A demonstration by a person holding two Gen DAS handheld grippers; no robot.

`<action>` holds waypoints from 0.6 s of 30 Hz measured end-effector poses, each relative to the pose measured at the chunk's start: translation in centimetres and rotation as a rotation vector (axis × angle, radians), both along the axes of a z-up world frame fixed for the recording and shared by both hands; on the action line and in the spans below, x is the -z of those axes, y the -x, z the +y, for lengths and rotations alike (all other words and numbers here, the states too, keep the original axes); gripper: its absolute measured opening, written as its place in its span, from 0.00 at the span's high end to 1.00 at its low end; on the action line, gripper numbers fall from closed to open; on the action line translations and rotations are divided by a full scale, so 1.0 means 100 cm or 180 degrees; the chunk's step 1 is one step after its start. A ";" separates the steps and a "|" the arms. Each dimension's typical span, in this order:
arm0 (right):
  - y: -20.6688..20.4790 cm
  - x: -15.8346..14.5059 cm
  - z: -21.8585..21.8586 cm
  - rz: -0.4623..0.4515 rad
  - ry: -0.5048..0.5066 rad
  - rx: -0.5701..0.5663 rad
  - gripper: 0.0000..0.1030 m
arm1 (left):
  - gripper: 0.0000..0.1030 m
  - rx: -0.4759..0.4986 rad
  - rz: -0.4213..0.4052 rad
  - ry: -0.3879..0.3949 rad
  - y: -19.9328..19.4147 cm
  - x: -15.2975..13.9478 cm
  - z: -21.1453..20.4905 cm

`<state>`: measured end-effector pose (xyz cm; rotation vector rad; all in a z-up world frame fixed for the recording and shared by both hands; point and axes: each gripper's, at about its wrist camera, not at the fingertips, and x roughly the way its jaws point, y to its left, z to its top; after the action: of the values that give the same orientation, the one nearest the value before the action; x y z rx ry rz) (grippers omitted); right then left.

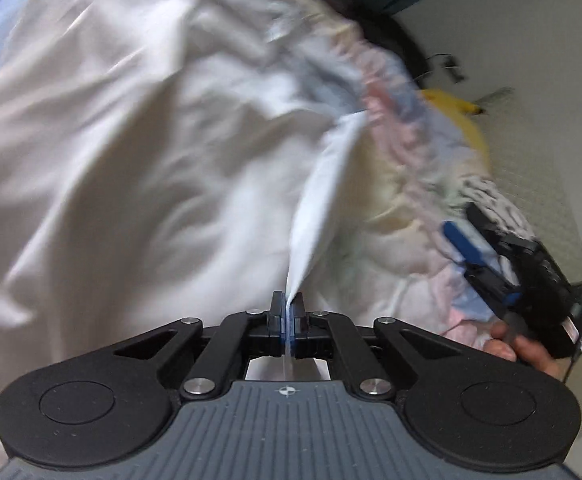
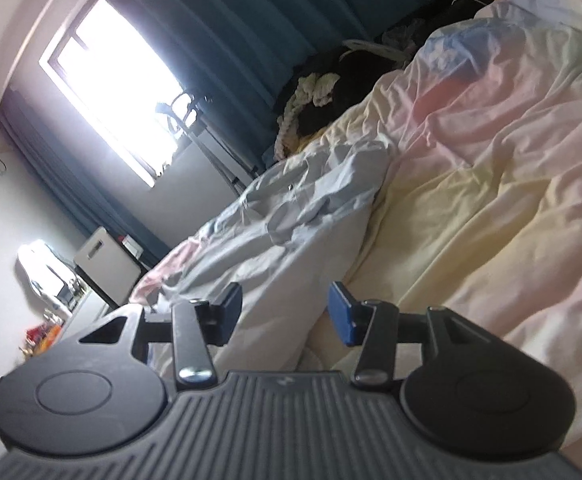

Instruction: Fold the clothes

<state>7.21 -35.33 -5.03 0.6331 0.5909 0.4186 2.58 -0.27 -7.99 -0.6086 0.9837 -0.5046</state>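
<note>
Left wrist view: my left gripper [image 1: 289,312] pinches a fold of the white garment [image 1: 131,152]. My right gripper [image 2: 285,312] gapes wide over the pastel bedsheet [image 2: 491,200], holding nothing.

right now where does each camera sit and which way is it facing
Left wrist: sits on the left tongs, looking along them at the pale garment they pinch; the right tongs and the hand holding them show at right.
Right wrist: sits on the right tongs, open, tilted, looking low across the bedsheet toward the window and curtain.
Shared: the pale garment, the pastel bedsheet, and the right tongs.
</note>
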 end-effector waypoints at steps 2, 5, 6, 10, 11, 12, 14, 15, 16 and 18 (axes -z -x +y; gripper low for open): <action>-0.003 0.004 0.006 0.0059 0.0056 -0.0036 0.52 | 0.96 -0.0018 0.0011 -0.0036 0.004 0.001 0.005; -0.008 0.011 0.016 0.0132 0.0152 -0.0088 0.52 | 0.94 -0.0044 0.0028 -0.0089 0.010 0.003 0.011; -0.008 0.013 0.020 0.0145 0.0186 -0.0111 0.52 | 0.91 -0.0053 0.0034 -0.0107 0.012 0.004 0.014; -0.014 0.020 0.037 0.0166 0.0304 -0.0222 0.52 | 0.54 -0.0089 0.0057 -0.0179 0.020 0.006 0.023; -0.015 0.021 0.042 0.0149 0.0334 -0.0243 0.52 | 0.53 -0.0080 0.0041 -0.0204 0.024 0.006 0.023; -0.017 0.022 0.047 0.0132 0.0361 -0.0262 0.53 | 0.53 -0.0044 0.0004 -0.0236 0.030 0.005 0.022; -0.023 0.026 0.057 0.0118 0.0420 -0.0292 0.58 | 0.53 0.0035 -0.0009 -0.0258 0.038 0.003 0.019; -0.027 0.027 0.063 0.0106 0.0448 -0.0318 0.59 | 0.53 0.0079 -0.0026 -0.0273 0.041 0.004 0.016; -0.032 0.029 0.068 0.0083 0.0484 -0.0327 0.62 | 0.53 0.0116 -0.0044 -0.0307 0.042 0.005 0.012; -0.041 0.031 0.078 0.0034 0.0558 -0.0335 0.65 | 0.53 0.0189 -0.0080 -0.0375 0.044 0.005 0.006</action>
<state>11.33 -27.57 -8.13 0.4380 0.6651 0.4567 -1.84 0.28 -8.54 -0.4678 1.0027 -0.5021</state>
